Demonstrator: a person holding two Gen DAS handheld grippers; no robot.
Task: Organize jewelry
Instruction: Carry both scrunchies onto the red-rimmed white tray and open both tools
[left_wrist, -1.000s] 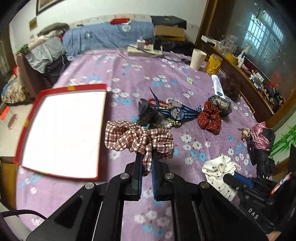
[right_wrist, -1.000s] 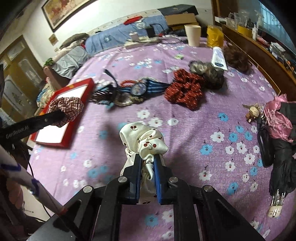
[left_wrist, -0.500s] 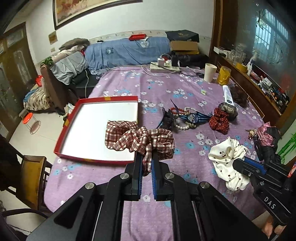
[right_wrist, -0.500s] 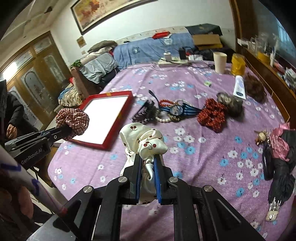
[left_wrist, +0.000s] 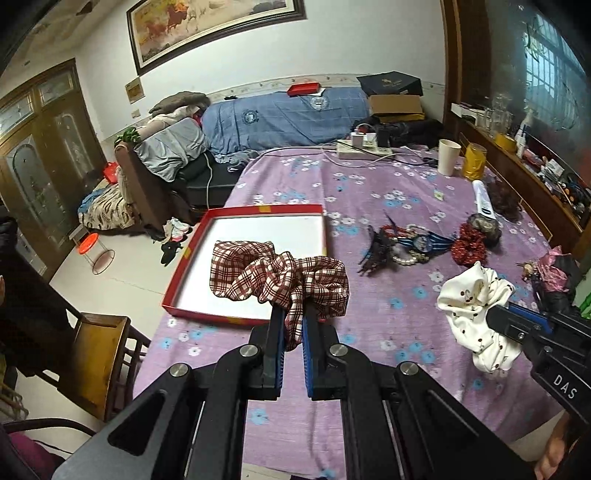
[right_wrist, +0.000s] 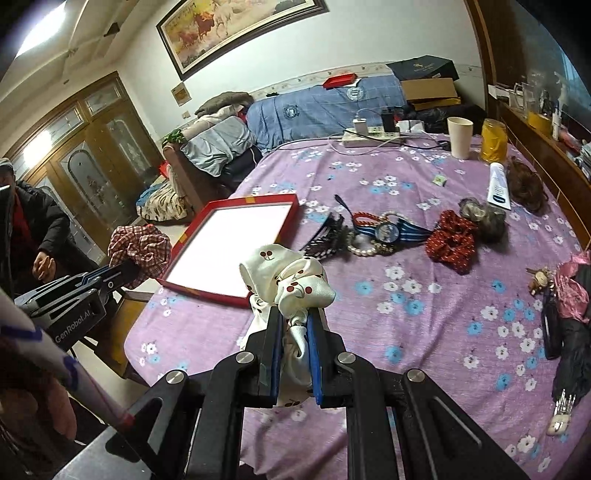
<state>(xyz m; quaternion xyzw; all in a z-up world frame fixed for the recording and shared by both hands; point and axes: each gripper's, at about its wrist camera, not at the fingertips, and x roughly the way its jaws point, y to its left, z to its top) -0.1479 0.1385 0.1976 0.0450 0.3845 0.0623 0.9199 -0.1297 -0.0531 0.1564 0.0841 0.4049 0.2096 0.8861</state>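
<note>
My left gripper (left_wrist: 293, 314) is shut on a red plaid scrunchie (left_wrist: 277, 275), held in the air near the front edge of a red box lid with a white inside (left_wrist: 255, 236). The same scrunchie (right_wrist: 140, 251) shows at the left of the right wrist view. My right gripper (right_wrist: 295, 314) is shut on a white cherry-print scrunchie (right_wrist: 288, 278), lifted above the purple flowered tablecloth (right_wrist: 424, 325); it appears too at the right of the left wrist view (left_wrist: 476, 295). On the cloth lie a blue striped watch (right_wrist: 388, 230), a pearl bracelet (right_wrist: 364, 249), a black hair clip (right_wrist: 325, 242) and a red dotted scrunchie (right_wrist: 450, 245).
A folded dark umbrella (right_wrist: 570, 354), a pink cloth (right_wrist: 572, 284) and keys lie at the table's right edge. A paper cup (right_wrist: 460, 136), yellow jar (right_wrist: 493, 140), tube (right_wrist: 498, 186) and power strip (right_wrist: 373, 136) stand at the far end. A wooden chair (left_wrist: 99, 354) and a seated person (right_wrist: 33, 236) are on the left.
Both grippers have risen and drawn back from the table with their scrunchies still clamped. The lid and jewellery pile now look smaller and farther away.
</note>
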